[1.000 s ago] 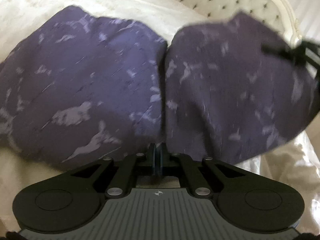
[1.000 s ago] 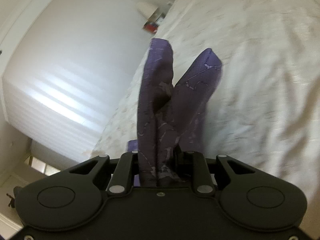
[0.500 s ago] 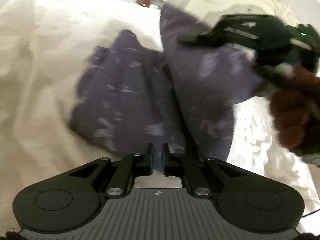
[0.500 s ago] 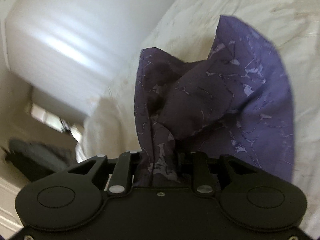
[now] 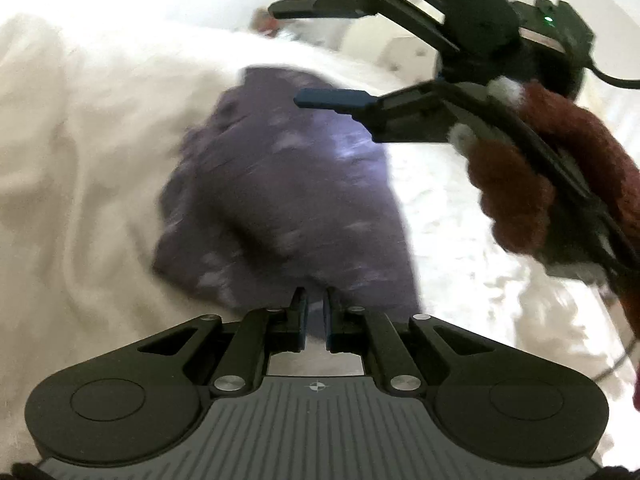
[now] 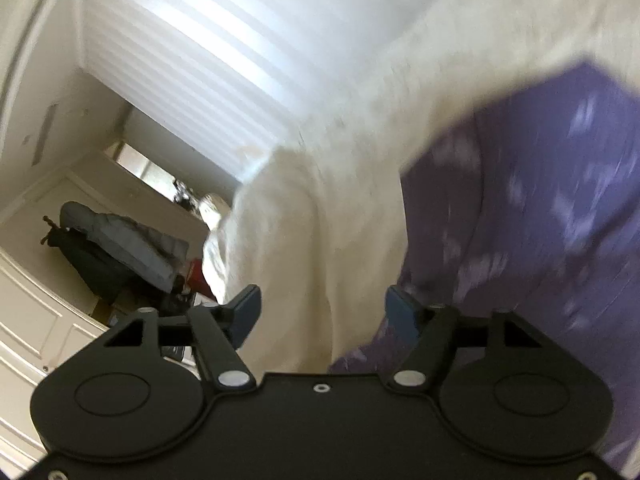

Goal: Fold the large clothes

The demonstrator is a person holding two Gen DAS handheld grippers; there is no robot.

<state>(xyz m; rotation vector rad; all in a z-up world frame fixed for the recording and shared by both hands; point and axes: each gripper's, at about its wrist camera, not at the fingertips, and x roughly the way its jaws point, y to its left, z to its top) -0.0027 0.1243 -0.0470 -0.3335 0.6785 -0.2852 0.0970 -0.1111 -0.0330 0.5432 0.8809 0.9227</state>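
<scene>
Purple garment [image 5: 280, 200] heaped mid-frame on white bed [image 5: 80, 160]; left gripper [image 5: 315, 316] nearly closed, pinching its near edge. Right gripper [image 5: 316, 52] upper right, spread wide, released, in red-gloved hand [image 5: 520, 184].

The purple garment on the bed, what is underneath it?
The purple garment lies on a cream bedspread, which shows on all sides of it. Whatever is directly beneath the cloth is covered. Its near edge sits between the left gripper fingers.
</scene>
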